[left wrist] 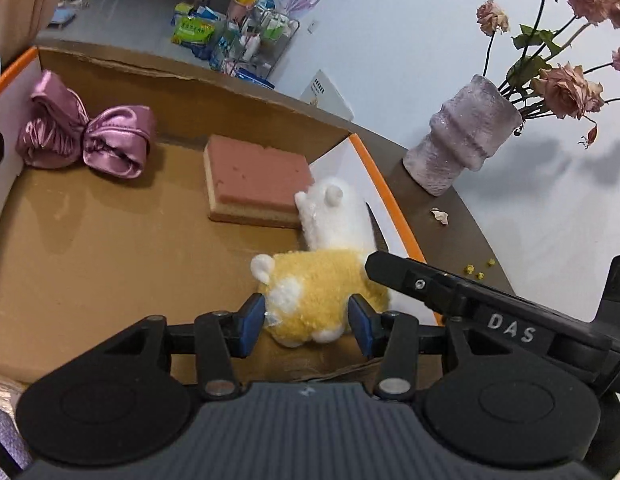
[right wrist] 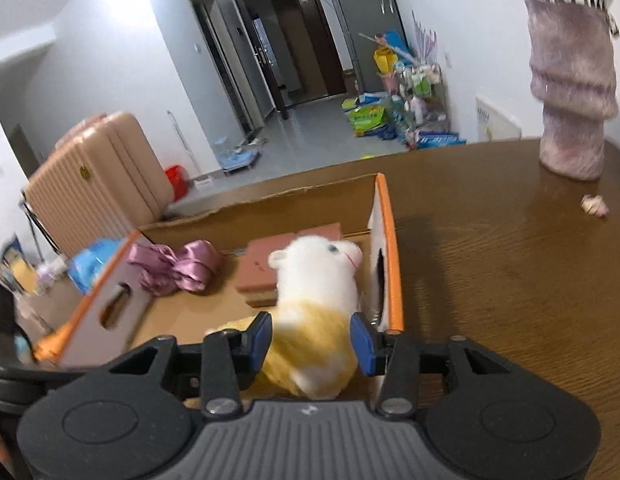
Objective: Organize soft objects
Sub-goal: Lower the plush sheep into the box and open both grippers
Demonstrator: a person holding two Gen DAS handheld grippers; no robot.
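Pads of the left gripper (left wrist: 305, 320) stand apart on either side of the plush alpaca (left wrist: 318, 300), near its yellow body; whether they touch the fur I cannot tell. From the right wrist view the right gripper (right wrist: 312, 338) brackets the same toy, its jaws spread about as wide, and contact there is equally unclear. The alpaca sits inside the cardboard box (left wrist: 374, 168), hard against the orange-edged right wall, its white head touching the pink sponge (left wrist: 253, 176). Closing either tool here could pinch loose fur only, so the toy might slip free, or a finger could catch the wall. Further back lies the purple satin bow (left wrist: 85, 136); outside, the vase (left wrist: 462, 136) looks easy to knock.
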